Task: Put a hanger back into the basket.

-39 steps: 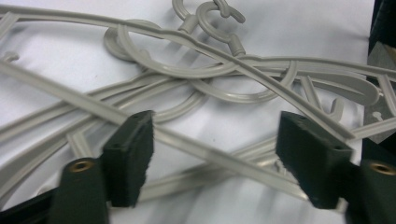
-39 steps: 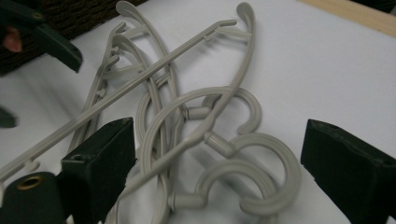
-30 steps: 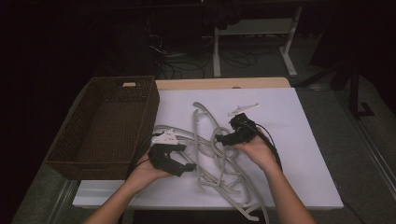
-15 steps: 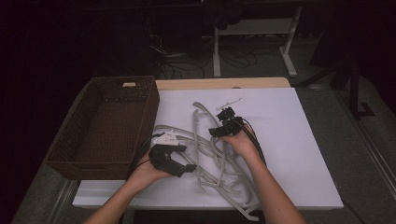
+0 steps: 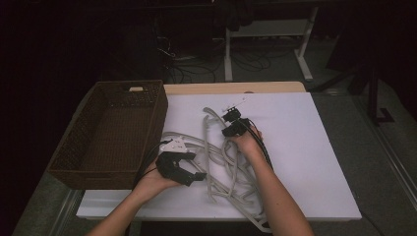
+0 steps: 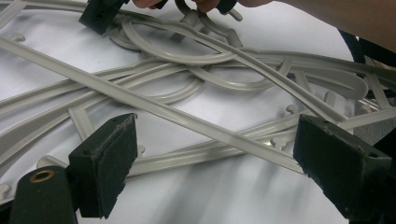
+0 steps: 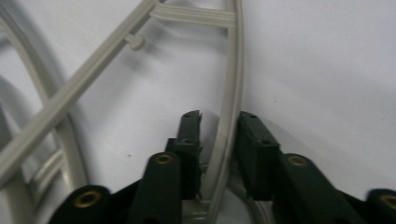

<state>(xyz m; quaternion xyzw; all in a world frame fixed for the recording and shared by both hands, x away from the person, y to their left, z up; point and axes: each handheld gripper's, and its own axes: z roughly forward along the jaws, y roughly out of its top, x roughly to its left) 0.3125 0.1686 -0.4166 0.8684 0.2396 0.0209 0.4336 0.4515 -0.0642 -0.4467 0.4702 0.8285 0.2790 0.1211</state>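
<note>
1. Grey plastic hangers (image 5: 221,162) lie tangled mid-frame on the white tabletop (image 5: 314,147), beside the wicker basket (image 5: 113,132).
2. The right hand-held gripper (image 5: 231,120) has just been closing, its jaws about one hanger arm (image 7: 224,126), probably to pull it free.
3. The left hand-held gripper (image 5: 184,169) hovers wide open, gripping nothing.

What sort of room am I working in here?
Probably a lab or workshop: a white-topped work table, a white-framed desk behind it with loose cables on the dark floor, and a brown wicker basket.
</note>
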